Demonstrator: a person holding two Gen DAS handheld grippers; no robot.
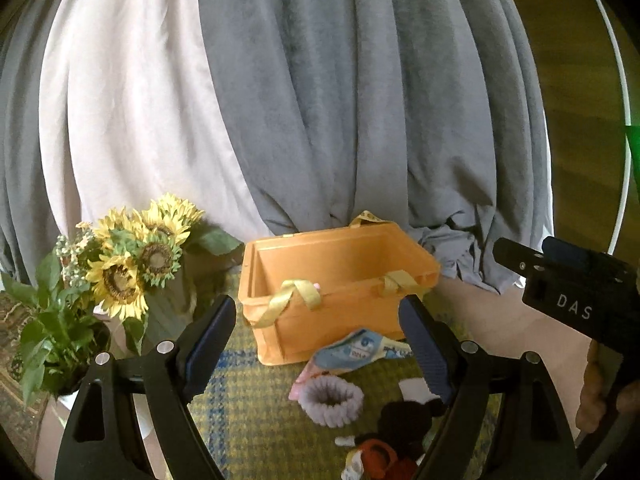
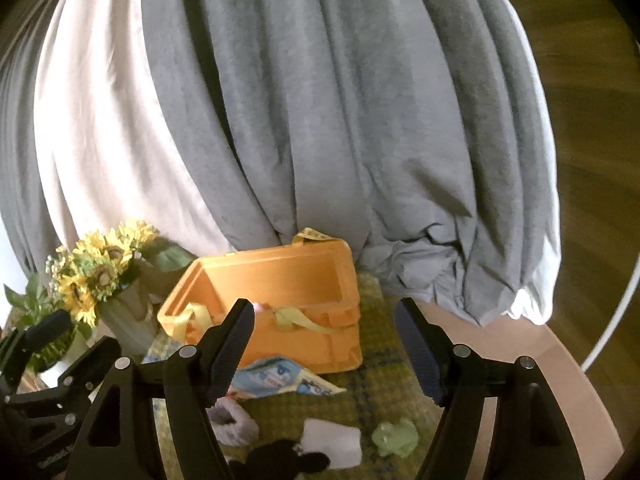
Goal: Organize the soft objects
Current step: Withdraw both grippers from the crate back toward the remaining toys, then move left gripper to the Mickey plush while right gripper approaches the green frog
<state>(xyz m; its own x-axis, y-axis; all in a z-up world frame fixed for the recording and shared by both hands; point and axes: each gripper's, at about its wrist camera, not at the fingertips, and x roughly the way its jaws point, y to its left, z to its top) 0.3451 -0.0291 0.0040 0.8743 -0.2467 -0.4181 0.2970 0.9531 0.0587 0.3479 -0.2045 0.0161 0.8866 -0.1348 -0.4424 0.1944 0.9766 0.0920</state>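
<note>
An orange plastic bin (image 1: pixel 332 292) with yellow ribbon handles stands on a yellow-green checked cloth (image 1: pixel 248 412); it also shows in the right wrist view (image 2: pixel 280 300). In front of it lie a blue patterned cloth pouch (image 1: pixel 356 354), a lilac fuzzy scrunchie (image 1: pixel 332 400), a black mouse plush with red parts (image 1: pixel 396 436) and a white soft piece (image 1: pixel 414 390). The right wrist view adds a green frog toy (image 2: pixel 394 438) and a white pad (image 2: pixel 334 444). My left gripper (image 1: pixel 316 344) is open above the items. My right gripper (image 2: pixel 324 344) is open and empty.
A vase of sunflowers (image 1: pixel 132 268) stands left of the bin. Grey and white curtains (image 1: pixel 320 100) hang behind. The right gripper body (image 1: pixel 580 292) shows at the right of the left wrist view. The round table edge (image 2: pixel 580 400) curves at the right.
</note>
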